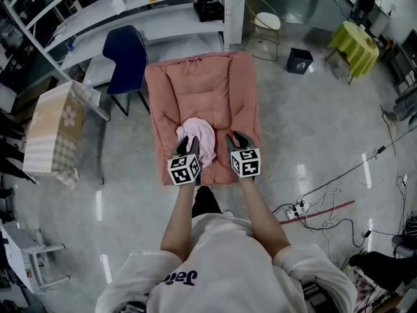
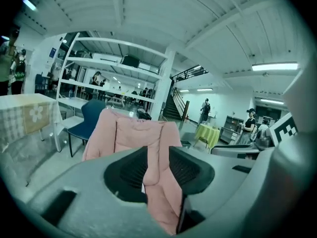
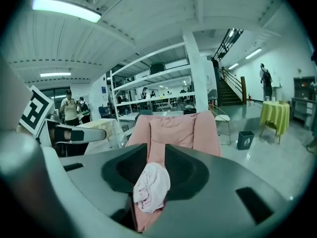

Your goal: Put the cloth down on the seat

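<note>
A pale pink cloth (image 1: 201,135) lies bunched on the front of the seat of a salmon-pink padded chair (image 1: 202,83). My left gripper (image 1: 188,142) hovers at the cloth's left edge. My right gripper (image 1: 236,139) is just to the cloth's right, over the seat. In the left gripper view the jaws (image 2: 158,155) stand a narrow gap apart, and only the chair (image 2: 133,133) shows through it. The right gripper's jaws (image 3: 156,157) are also slightly apart; the cloth (image 3: 151,186) shows low in the gap, with the chair (image 3: 173,128) behind. Neither pair presses on anything.
A dark blue chair (image 1: 127,54) stands left of the pink chair, with white shelving (image 1: 150,12) behind. A table under a patterned cover (image 1: 55,126) is at the left. Cables (image 1: 326,201) trail over the floor at the right. A bin (image 1: 300,60) and a yellow-green table (image 1: 357,44) stand far right.
</note>
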Available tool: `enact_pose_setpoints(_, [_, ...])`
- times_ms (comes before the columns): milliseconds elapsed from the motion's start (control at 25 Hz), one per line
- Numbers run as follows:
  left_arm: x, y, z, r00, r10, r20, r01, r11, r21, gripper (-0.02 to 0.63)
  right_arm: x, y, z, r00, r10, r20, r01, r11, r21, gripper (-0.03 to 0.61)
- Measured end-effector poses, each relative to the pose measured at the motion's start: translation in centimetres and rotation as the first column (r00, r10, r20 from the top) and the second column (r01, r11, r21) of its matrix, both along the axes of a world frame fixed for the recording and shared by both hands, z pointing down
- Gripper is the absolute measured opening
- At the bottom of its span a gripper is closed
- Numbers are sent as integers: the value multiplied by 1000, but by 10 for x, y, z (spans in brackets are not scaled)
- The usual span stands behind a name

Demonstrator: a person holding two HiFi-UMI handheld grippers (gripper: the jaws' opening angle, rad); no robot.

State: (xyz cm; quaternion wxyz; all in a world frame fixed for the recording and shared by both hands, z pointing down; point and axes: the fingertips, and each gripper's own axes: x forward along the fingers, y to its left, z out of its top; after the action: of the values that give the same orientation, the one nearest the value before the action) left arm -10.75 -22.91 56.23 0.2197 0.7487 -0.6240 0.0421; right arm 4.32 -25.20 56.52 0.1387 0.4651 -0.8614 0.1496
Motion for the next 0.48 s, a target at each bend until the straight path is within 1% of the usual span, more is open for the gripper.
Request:
enact_pose_setpoints(120, [4, 3, -30, 999, 0, 39, -2, 997, 72, 108, 1, 1, -31, 1000, -1, -12, 2, 998, 68, 101])
enact_pose_setpoints(240, [15, 6, -58, 998, 28, 54, -35, 991, 132, 58, 6, 4, -58, 1000, 16, -19, -14, 993, 115, 73])
enact_pose_setpoints(360, [26, 10, -84, 996, 52, 79, -66, 981, 185, 36, 5, 9, -85, 999, 12, -32, -6, 984, 176, 49])
enact_pose_setpoints(480, [35, 15, -112, 993, 65, 98, -88, 966, 243, 19, 5, 15, -116, 1000, 10, -23, -3, 968, 250, 26])
